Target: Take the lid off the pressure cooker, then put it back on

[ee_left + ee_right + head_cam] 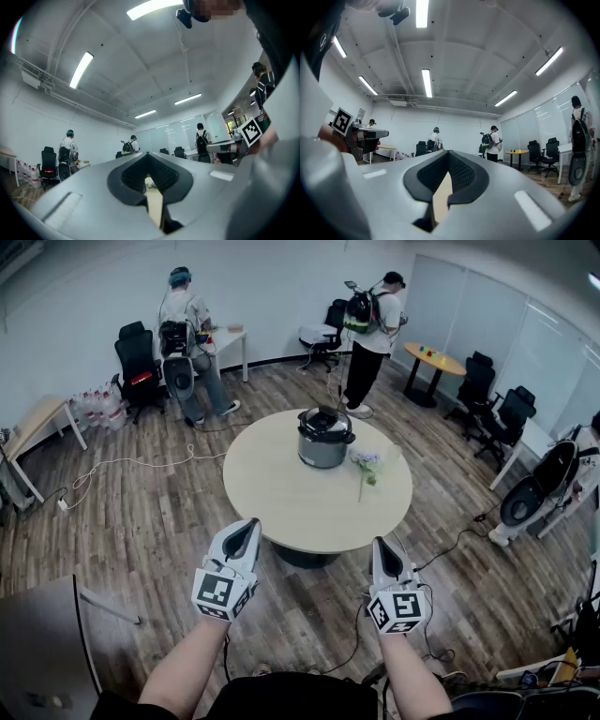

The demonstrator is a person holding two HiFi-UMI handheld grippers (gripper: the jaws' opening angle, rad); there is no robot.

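Observation:
A grey pressure cooker (324, 439) with its dark lid (325, 421) on stands on the far half of a round beige table (281, 493) in the head view. My left gripper (246, 533) and right gripper (382, 552) hang side by side short of the table's near edge, well back from the cooker, both shut and empty. In the left gripper view the jaws (150, 180) are together and only a sliver of tabletop shows between them. The right gripper view shows its jaws (446, 173) together too; the cooker is hidden behind them.
A small bunch of flowers (367, 468) lies on the table right of the cooker. Cables (131, 465) trail over the wood floor on the left. Two people (187, 324) (370, 334) stand at the back, with office chairs (139, 367) and a small round table (433, 362).

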